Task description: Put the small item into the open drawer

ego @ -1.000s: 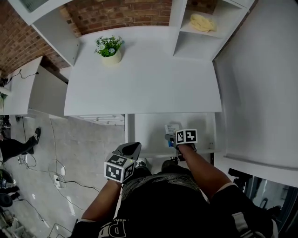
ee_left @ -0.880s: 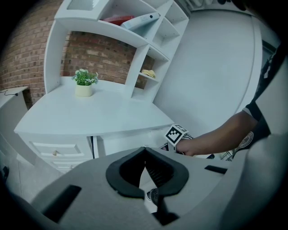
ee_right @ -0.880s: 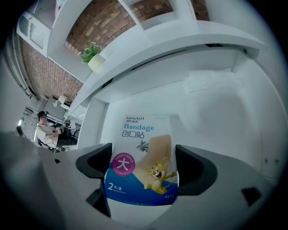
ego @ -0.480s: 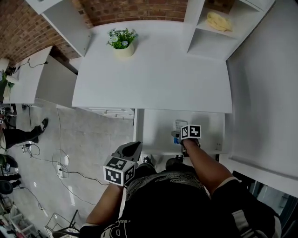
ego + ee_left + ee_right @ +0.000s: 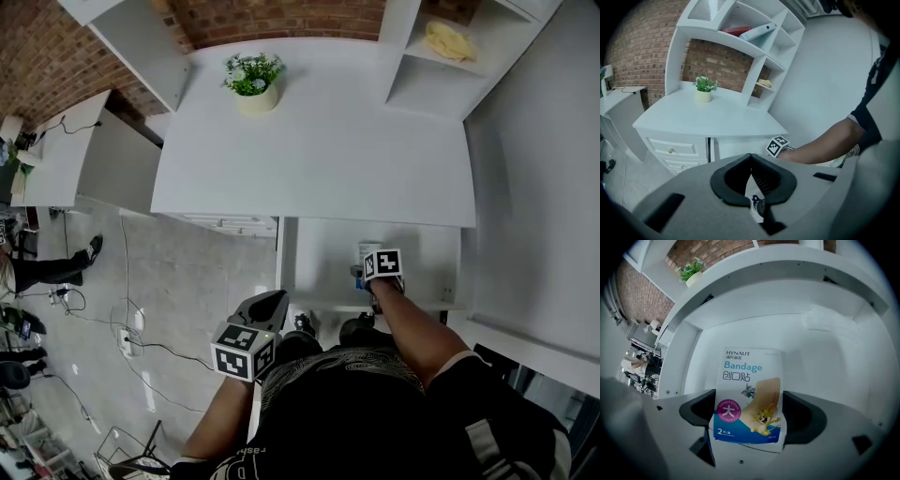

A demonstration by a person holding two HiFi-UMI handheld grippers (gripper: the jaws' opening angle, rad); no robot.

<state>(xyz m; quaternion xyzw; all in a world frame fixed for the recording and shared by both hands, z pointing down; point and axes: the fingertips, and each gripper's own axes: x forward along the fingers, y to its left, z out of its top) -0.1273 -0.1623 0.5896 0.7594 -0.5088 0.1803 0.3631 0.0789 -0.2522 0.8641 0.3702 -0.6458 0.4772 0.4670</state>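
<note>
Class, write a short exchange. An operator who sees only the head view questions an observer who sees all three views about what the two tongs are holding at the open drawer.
Operator: In the head view the marker cube covers the right tongs. What do they hold?
Observer: The right tongs are shut on a flat bandage packet, printed "Bandage" with a cartoon cat and mouse.
Operator: Does anything lie in the drawer beyond it?
Observer: The right gripper view shows only the bare white inside of the drawer past the packet.
Operator: Understood. The left tongs can wait.
</note>
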